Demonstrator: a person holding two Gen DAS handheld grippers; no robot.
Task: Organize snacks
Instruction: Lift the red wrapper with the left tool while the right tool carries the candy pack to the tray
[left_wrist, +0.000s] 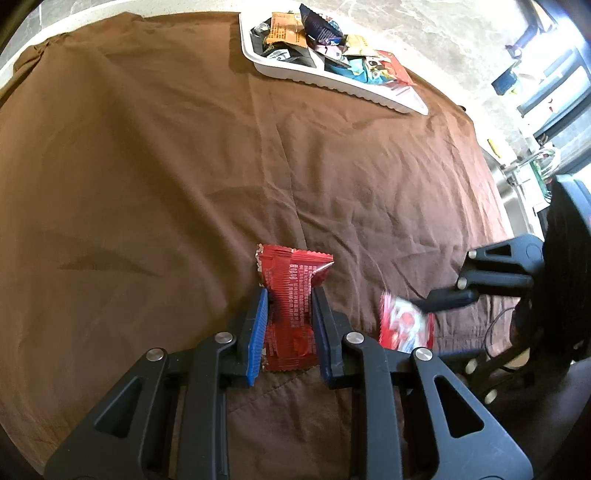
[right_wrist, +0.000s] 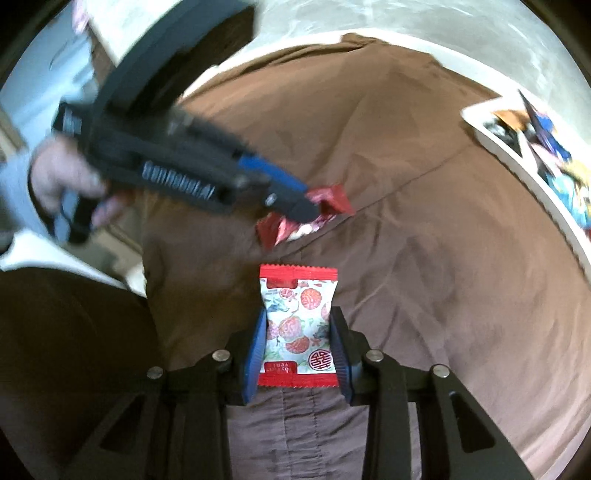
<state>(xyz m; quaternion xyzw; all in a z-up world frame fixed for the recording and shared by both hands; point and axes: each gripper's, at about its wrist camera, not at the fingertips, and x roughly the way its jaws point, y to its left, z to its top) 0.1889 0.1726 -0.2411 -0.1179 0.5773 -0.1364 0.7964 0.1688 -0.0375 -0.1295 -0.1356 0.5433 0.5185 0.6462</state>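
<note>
In the left wrist view, the brown cloth (left_wrist: 147, 166) is seen spread over the table, creased throughout. At lower centre, a red snack packet (left_wrist: 291, 310) is clamped between the blue pads of the left gripper (left_wrist: 290, 306), its printed back turned upward and its sides pinched inward by the pads. Just to the right, a red and white packet (left_wrist: 404, 325) is seen blurred below the tip of the right gripper (left_wrist: 443, 295), which enters from the right edge. At the top, a white tray (left_wrist: 332, 83) is set on the far part of the cloth, filled with mixed snack wrappers (left_wrist: 321, 37).

In the right wrist view, a hand (right_wrist: 62, 181) is seen at the left, wrapped around the handle of the left gripper (right_wrist: 299, 201), whose fingers are clenched on the crumpled red packet (right_wrist: 330, 199). At centre, the red and white packet (right_wrist: 299, 325), printed with round red fruit, is held lengthwise between the pads of the right gripper (right_wrist: 299, 332), both pads lying against its sides. At the right edge, the tray (right_wrist: 517, 162) is partly shown.
</note>
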